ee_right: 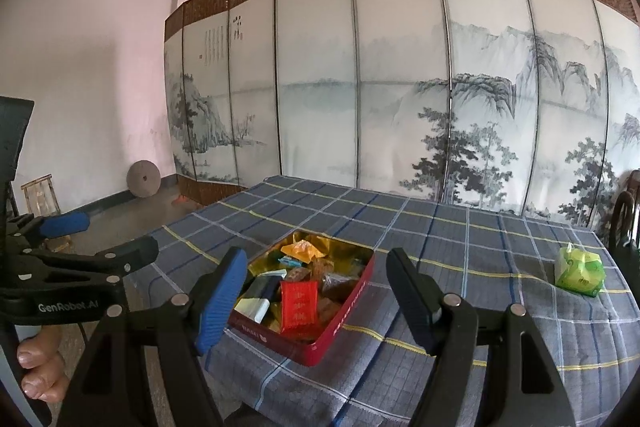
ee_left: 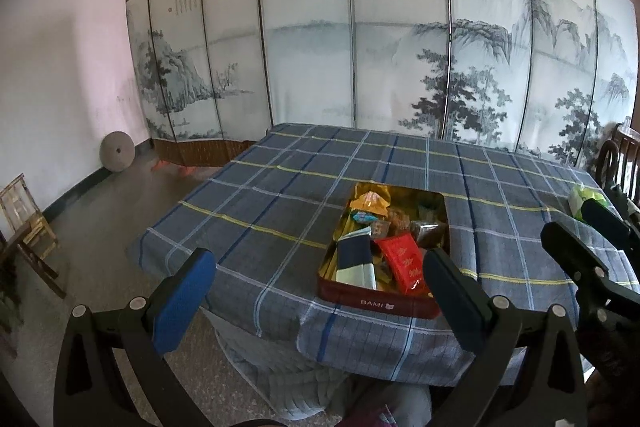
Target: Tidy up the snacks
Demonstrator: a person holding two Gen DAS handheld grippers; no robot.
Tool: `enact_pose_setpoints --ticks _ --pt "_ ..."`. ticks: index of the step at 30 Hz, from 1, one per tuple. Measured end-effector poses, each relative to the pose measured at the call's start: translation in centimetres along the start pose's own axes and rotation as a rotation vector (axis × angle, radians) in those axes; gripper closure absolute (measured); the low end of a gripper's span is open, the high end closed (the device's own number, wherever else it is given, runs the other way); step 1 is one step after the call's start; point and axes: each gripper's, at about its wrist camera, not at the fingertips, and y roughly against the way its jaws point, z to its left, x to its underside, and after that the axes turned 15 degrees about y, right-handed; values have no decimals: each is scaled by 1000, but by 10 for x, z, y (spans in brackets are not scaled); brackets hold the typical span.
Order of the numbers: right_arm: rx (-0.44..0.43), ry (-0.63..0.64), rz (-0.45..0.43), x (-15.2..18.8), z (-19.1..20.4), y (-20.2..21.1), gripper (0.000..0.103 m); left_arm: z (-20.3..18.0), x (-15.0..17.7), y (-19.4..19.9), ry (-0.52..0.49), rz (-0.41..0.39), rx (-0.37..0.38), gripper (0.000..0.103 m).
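A red tin (ee_left: 380, 301) full of snacks is sitting near the front edge of a table covered by a blue checked cloth (ee_left: 280, 195), low and right of centre in the left wrist view and at lower centre in the right wrist view (ee_right: 344, 315). Inside it, a red packet (ee_right: 298, 307) is lying toward the front, a dark blue and white packet (ee_left: 356, 263) is resting at the front left, and an orange packet (ee_right: 300, 251) is lying at the back. A green bag (ee_right: 578, 269) is sitting apart on the cloth at the right of the frame. The left gripper (ee_left: 320, 291) is hanging with its fingers spread wide and nothing between them. The right gripper (ee_right: 316, 303) is also standing spread, framing the tin without touching it. A painted folding screen (ee_right: 400, 87) is standing behind the table.
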Motion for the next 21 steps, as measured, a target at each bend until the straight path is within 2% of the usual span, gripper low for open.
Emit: enact_pose_setpoints --ticks 6,10,13,17,21 --pt "4 -17 27 8 -11 -9 29 -3 3 -14 -13 30 -17 0" --pt "16 -56 80 21 -32 -25 29 -7 4 -25 -25 55 -22 0" --pt "45 -57 143 40 -55 -43 29 -11 6 -34 -41 67 14 0" --pt "97 -53 296 80 -109 -80 29 -21 3 -42 -77 28 -26 0" --pt "146 -98 519 134 -183 -123 29 -25 -3 -55 -65 89 -23 0"
